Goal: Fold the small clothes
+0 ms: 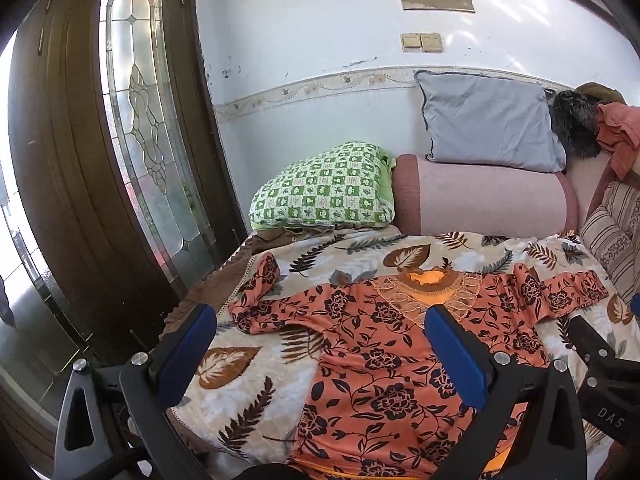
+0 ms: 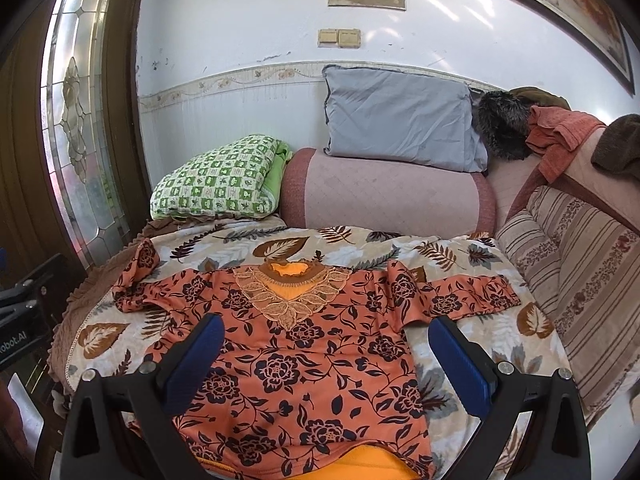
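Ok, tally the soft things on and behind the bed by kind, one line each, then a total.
Garment laid out for folding: 1, the orange floral top
Pillows: 2, grey pillow and green checked pillow
Bolster: 1, pink bolster
Bed cover: 1, leaf-print blanket
Striped cushion: 1
Total: 6, leaving out the heap of clothes at the far right, too jumbled to count.

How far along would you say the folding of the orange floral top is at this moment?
Done: the orange floral top is laid face up on the leaf-print blanket, neckline away from the camera. The far left sleeve is still rumpled.

In hand: nothing. The left gripper and right gripper are both open above the fabric.

Left: every fold; both sleeves are still spread out and the body is unfolded.
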### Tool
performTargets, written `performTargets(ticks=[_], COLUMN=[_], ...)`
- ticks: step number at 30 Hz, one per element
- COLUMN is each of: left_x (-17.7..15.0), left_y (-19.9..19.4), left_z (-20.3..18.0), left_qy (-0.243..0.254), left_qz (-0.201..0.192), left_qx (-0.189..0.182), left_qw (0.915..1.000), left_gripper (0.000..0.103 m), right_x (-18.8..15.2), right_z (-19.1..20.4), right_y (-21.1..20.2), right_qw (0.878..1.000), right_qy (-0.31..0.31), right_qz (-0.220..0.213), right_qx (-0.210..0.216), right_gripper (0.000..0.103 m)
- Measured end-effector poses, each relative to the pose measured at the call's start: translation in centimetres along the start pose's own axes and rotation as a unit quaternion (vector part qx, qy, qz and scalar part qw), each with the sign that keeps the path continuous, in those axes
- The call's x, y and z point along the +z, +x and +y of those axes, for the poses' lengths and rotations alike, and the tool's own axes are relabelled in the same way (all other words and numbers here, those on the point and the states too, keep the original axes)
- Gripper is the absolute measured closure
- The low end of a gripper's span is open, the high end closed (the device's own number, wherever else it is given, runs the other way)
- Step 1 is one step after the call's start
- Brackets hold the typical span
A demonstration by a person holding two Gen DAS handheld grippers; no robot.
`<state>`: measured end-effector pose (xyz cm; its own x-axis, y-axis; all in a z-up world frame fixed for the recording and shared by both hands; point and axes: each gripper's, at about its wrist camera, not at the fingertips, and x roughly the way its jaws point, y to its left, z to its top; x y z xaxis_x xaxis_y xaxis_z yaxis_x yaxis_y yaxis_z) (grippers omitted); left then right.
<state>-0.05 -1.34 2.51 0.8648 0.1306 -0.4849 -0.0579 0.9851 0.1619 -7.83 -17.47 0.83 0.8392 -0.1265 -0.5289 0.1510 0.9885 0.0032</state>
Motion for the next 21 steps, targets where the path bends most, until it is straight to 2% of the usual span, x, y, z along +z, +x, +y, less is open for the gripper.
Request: performTargets(ticks=[12,21], left_x=[0.2,0.8], left_y=[5.7,13.9], left_z=[-2.1,-6.7], left_qy=[0.008,0.005], left_qz=[0.026,0.054], left_qx=[0.008,0.000], left_qw=[0.9996,0.9985], left_gripper=[0.000,0.000], right_x=[0.1,-0.8], right_z=[-0.4,-4.4], right_y=[5.6,13.6], right_qw=[0.999,0.996], right_qy=[0.022,0.057], right_qz=[0.027,0.068], right_qx=[0.004,-0.006], right_gripper=[0.000,0.000])
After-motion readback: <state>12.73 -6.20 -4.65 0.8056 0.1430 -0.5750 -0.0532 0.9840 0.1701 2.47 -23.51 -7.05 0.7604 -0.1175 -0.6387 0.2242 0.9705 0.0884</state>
